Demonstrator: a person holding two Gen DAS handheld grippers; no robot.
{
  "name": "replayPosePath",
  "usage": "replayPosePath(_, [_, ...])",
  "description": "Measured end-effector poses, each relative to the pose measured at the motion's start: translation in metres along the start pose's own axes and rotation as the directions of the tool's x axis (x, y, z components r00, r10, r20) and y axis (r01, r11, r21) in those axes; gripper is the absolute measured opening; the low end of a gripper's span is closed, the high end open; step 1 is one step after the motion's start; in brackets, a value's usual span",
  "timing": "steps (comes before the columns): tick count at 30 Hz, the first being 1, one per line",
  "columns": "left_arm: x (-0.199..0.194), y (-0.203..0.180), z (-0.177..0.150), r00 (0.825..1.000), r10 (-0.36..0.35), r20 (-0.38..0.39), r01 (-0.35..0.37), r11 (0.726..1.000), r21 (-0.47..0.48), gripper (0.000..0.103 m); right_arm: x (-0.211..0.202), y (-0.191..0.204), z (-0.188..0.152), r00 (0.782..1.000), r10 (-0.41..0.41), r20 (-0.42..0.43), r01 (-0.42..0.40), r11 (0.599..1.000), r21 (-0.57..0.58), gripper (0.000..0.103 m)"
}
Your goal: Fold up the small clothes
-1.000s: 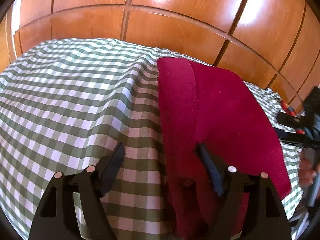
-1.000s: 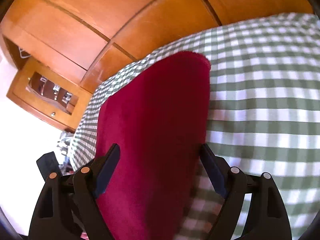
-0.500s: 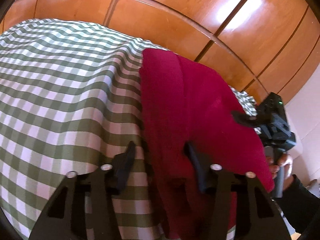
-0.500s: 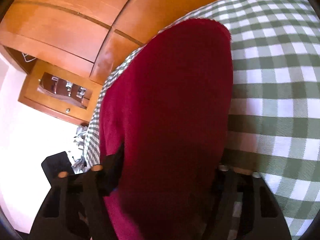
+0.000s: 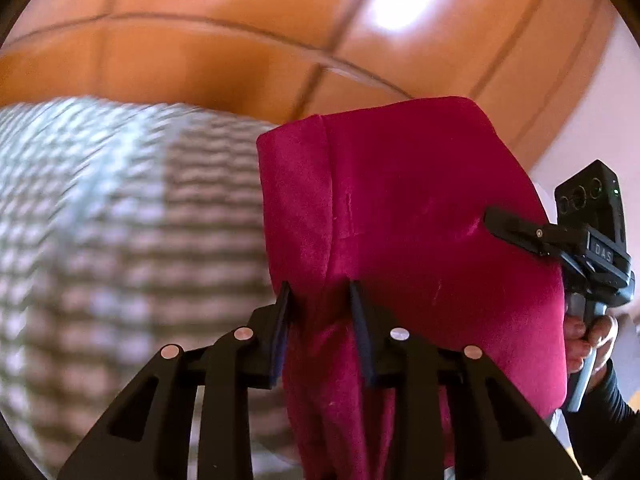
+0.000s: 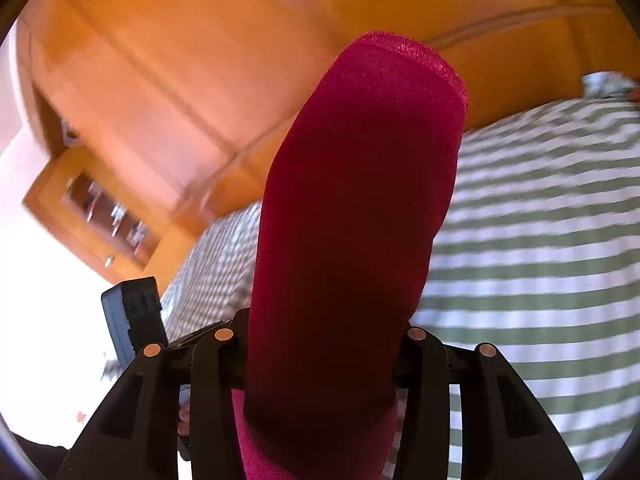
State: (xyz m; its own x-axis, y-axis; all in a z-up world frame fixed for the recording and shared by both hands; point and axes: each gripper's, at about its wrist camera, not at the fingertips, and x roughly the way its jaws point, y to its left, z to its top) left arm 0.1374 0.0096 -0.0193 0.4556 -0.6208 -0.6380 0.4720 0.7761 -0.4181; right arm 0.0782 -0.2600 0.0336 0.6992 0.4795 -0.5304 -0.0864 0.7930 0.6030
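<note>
A dark red garment (image 5: 420, 216) hangs lifted above the green-and-white checked cloth (image 5: 120, 240). My left gripper (image 5: 322, 300) is shut on its near edge, with a fold bunched between the fingers. My right gripper (image 5: 496, 220) shows at the right of the left wrist view, holding the garment's other edge. In the right wrist view the red garment (image 6: 360, 220) drapes up over my right gripper (image 6: 324, 344), which is shut on it, and the cloth hides the fingertips.
The checked cloth (image 6: 540, 260) covers the work surface below. Wooden panelled cupboards (image 5: 240, 40) stand behind. A wooden cabinet with a glass front (image 6: 100, 216) is at the left in the right wrist view. The left gripper's camera body (image 6: 132, 316) shows there too.
Both grippers have closed on the red garment and raised it off the checked cloth. The views have tilted upward and the cloth is blurred with motion.
</note>
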Motion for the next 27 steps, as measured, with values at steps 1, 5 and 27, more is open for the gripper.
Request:
replayPosePath(1, [0.013,-0.020,0.011,1.000,-0.019,-0.003,0.019,0.999,0.038,0.027,-0.014,-0.011,0.004,0.999,-0.022,0.031,0.021,1.000,0.020,0.042])
replayPosePath(5, [0.066,-0.093,0.044,0.996,-0.078,-0.047,0.085,0.984,0.158,0.027,-0.068,-0.065,0.012,0.980,-0.125,0.152,0.104,0.985,0.141,0.042])
replayPosePath(27, [0.170,-0.214,0.049,0.982,0.087,-0.166,-0.006,0.899,0.437,0.030,-0.130,-0.168,-0.031,0.847,-0.530,0.029,0.510,0.828,0.234,0.069])
